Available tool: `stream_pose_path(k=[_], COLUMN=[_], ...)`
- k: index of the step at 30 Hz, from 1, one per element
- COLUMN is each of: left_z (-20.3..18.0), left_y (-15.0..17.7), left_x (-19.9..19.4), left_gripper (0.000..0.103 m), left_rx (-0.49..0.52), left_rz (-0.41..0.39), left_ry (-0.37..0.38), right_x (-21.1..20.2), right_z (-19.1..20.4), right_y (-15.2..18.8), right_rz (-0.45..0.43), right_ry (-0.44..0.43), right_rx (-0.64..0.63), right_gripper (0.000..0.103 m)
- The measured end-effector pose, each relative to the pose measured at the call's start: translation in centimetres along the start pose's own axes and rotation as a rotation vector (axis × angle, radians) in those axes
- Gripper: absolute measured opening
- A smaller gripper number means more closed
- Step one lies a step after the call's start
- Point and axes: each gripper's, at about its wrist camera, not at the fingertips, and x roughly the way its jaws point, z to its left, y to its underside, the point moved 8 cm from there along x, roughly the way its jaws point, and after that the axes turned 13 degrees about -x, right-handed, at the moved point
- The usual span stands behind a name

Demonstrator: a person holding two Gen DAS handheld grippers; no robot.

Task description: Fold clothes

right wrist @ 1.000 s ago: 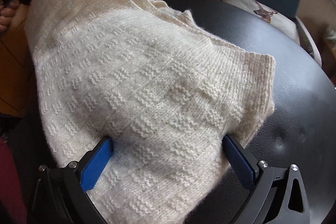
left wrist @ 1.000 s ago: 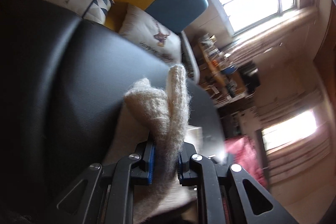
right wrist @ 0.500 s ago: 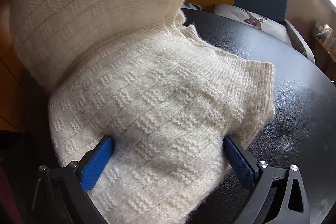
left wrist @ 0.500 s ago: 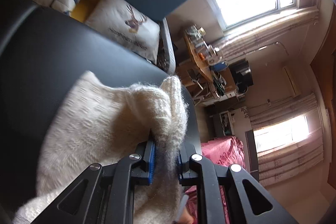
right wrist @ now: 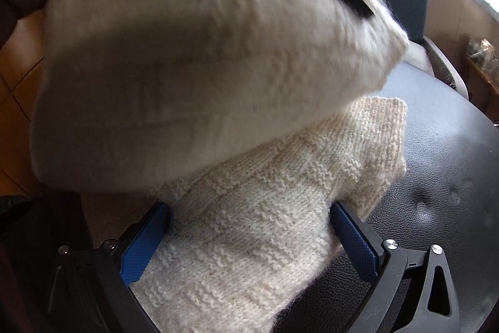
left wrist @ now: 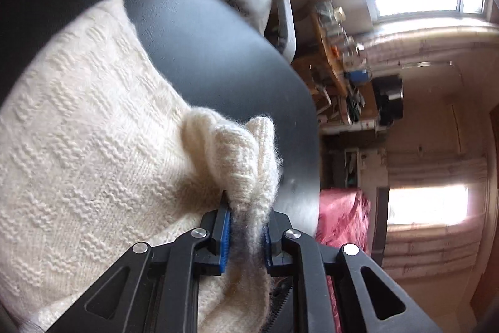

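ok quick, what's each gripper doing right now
left gripper: shut on the sweater edge.
right gripper: open, fingers astride the sweater on the table.

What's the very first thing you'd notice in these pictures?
A big fluffy cream sweater lying on a black table, with part of it lifted and folding over, blurry. The left gripper pinches a bunch of the wool, while the right gripper sits wide open on either side of the sweater.
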Motion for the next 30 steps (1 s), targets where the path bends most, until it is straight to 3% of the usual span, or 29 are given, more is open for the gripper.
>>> stream_pose_path(k=[5, 9, 13, 15, 19, 24, 30], left_z=[-1.3, -3.5, -3.8, -1.9, 4.5, 10.4, 11.2], left_y=[1.9, 3.5, 3.0, 1.0, -2.5, -2.1, -1.3], left_x=[-0.7, -3.8, -8.7, -10.9, -13.8, -13.8, -11.9], left_gripper=[0.021, 0.021, 0.023, 0.023, 0.023, 0.023, 0.023], left_rx=[0.031, 0.095, 0.175, 0.191, 0.217, 0.264, 0.363], left_rz=[0.061, 0.099, 0.057, -0.014, -0.147, -0.168, -0.147], left_ry=[-0.002, 0.081, 0.156, 0.121, -0.02, -0.065, -0.019], right_x=[-1.4, -3.2, -5.8, -7.6, -11.4, -13.3, -7.4], right_z=[0.5, 1.0, 1.4, 1.6, 2.5, 6.3, 9.0], right_y=[0.1, 0.6, 1.9, 2.6, 1.6, -2.9, -4.9], right_rz=[0.001, 0.001, 0.014, 0.006, -0.079, -0.172, -0.022], right_ry=[0.01, 0.029, 0.046, 0.036, -0.049, -0.22, -0.442], right_rx=[-0.022, -0.022, 0.0, 0.034, 0.134, 0.124, 0.169], right_gripper=[0.103, 0.103, 0.103, 0.103, 0.103, 0.103, 0.103])
